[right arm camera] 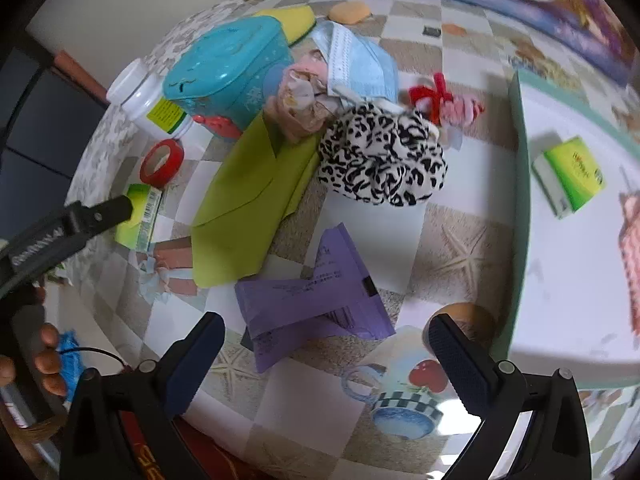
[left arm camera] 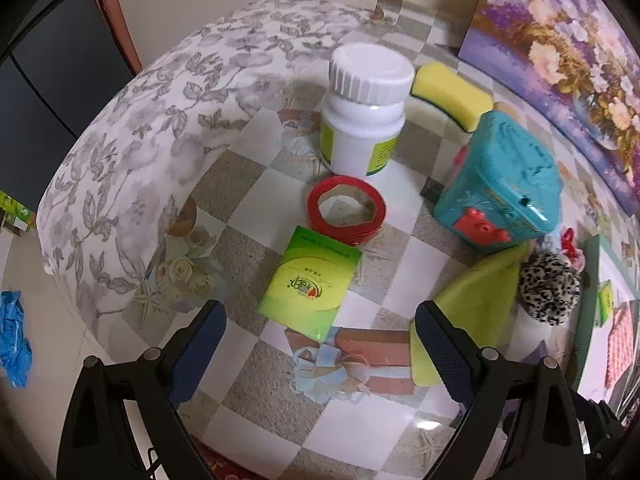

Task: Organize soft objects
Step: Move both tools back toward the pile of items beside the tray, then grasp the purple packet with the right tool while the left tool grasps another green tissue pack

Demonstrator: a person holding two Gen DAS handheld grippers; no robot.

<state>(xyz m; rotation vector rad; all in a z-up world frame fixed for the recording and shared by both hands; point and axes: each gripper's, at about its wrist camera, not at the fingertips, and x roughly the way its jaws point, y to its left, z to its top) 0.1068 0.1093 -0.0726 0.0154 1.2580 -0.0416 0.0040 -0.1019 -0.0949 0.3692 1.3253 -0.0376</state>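
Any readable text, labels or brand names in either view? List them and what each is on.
No text reads clearly.
Green packet: a logo and small print, too blurred to read.
White bottle: green label, print too small.
Purple paper: printed lines, illegible.
Green box on the white tray: a logo, unreadable.

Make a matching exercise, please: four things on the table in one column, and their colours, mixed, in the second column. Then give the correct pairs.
Things:
1. bottle
2. tape roll
3. tin
4. sponge

Colours:
A. teal
B. yellow
C. white
D. red

Pairs: 1-C, 2-D, 3-A, 4-B
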